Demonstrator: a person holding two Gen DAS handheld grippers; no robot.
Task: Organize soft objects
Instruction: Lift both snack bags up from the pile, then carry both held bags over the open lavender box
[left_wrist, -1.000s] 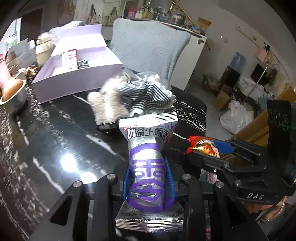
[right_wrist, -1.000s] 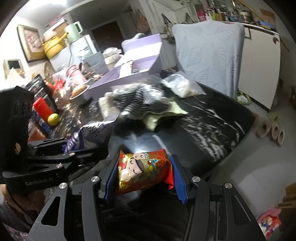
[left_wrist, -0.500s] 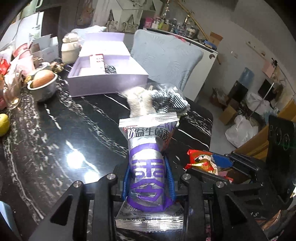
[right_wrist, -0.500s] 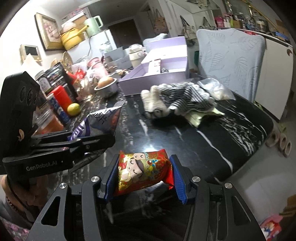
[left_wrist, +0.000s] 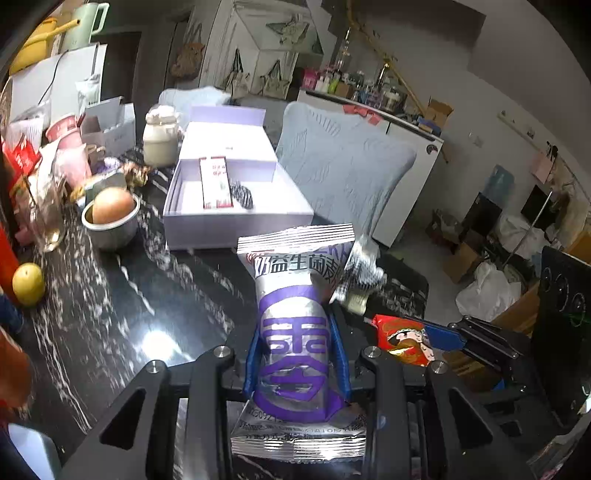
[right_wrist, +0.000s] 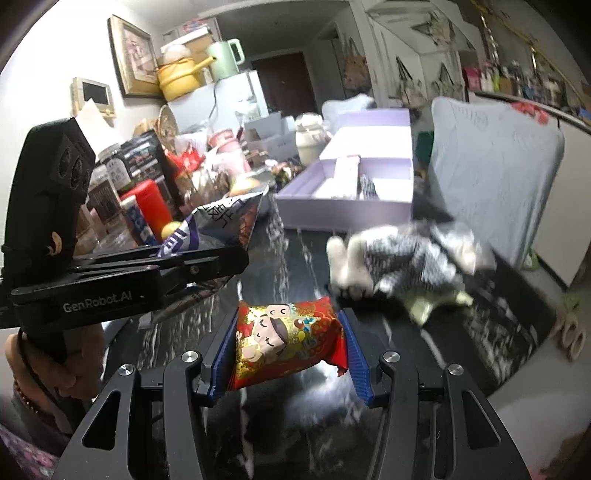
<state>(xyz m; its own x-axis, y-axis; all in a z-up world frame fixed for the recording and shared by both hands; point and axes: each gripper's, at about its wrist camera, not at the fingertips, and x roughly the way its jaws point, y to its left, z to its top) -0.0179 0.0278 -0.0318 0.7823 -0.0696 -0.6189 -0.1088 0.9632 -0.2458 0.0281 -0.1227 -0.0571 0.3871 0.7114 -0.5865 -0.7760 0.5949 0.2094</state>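
Left wrist view: left gripper (left_wrist: 297, 363) clamps silver-purple snack packet (left_wrist: 295, 332); right gripper (right_wrist: 286, 350) clamps red packet (right_wrist: 286, 341), possibly crumpled.

Ahead of me the black marble table (left_wrist: 122, 310) lies bare across its near and middle stretch, so I have open passage there. On the far side the open lavender box (left_wrist: 236, 218) blocks the way. To the left a steel bowl (left_wrist: 110, 229), a yellow fruit (left_wrist: 27, 284) and crowded jars and cartons wall off that edge. To the right a heap of striped cloth and a plush toy (right_wrist: 402, 258) sits near the table's edge, just before the draped chair (right_wrist: 495, 177).
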